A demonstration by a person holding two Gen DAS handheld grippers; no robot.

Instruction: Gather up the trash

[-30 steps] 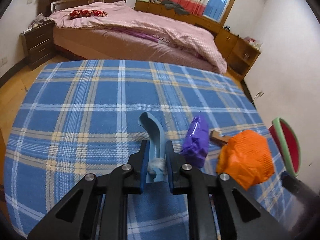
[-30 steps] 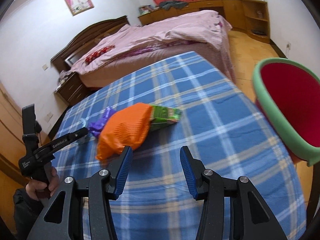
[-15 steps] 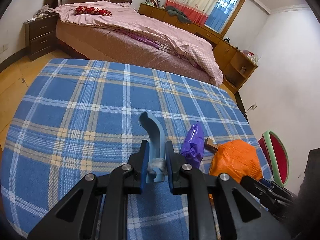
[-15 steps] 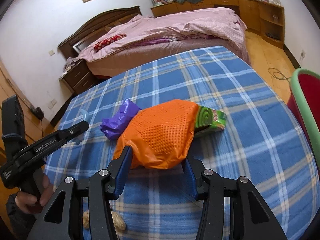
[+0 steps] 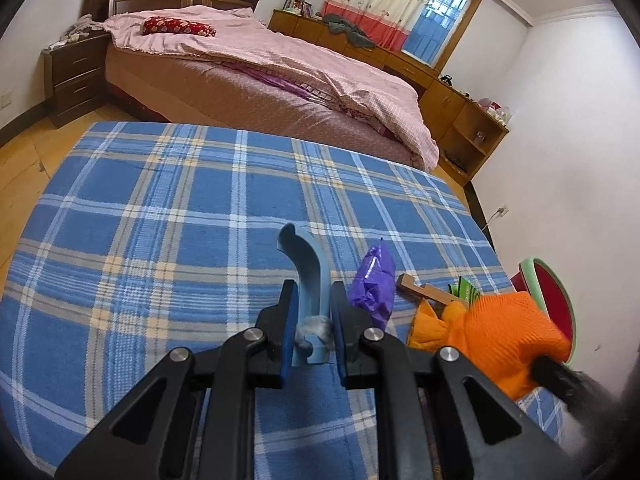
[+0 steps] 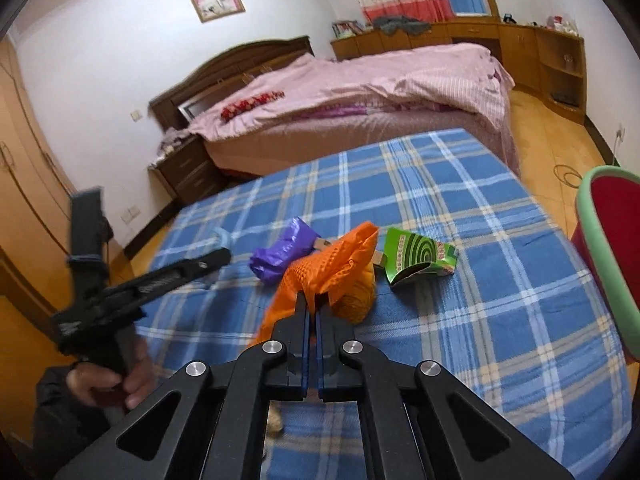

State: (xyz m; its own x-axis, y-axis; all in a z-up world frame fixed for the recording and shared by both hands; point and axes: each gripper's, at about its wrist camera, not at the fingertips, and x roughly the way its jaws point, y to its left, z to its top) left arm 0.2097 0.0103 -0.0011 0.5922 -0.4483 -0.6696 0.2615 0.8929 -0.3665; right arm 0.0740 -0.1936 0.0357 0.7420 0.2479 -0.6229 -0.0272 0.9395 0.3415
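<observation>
Orange mesh bag (image 6: 340, 276) pinched in the right gripper (image 6: 313, 304), lifted off the blue plaid tablecloth (image 6: 460, 208). Purple bag (image 6: 280, 254) and green box (image 6: 418, 258) lie just beside it. Left gripper (image 5: 311, 312) clamps a blue plastic handle (image 5: 306, 268). Red bin (image 6: 616, 236) at the table's right edge.

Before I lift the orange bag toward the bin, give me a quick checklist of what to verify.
1. Right claw shut on orange bag: ok.
2. Bag clear of the table: not ok, its bulk looks to rest on the cloth.
3. Bin in view, open side facing the table: ok.
4. Green box apart from the bag: cannot tell, they sit very close.
5. Left claw shut on blue piece: ok.
6. Purple bag remaining on the table: ok.
</observation>
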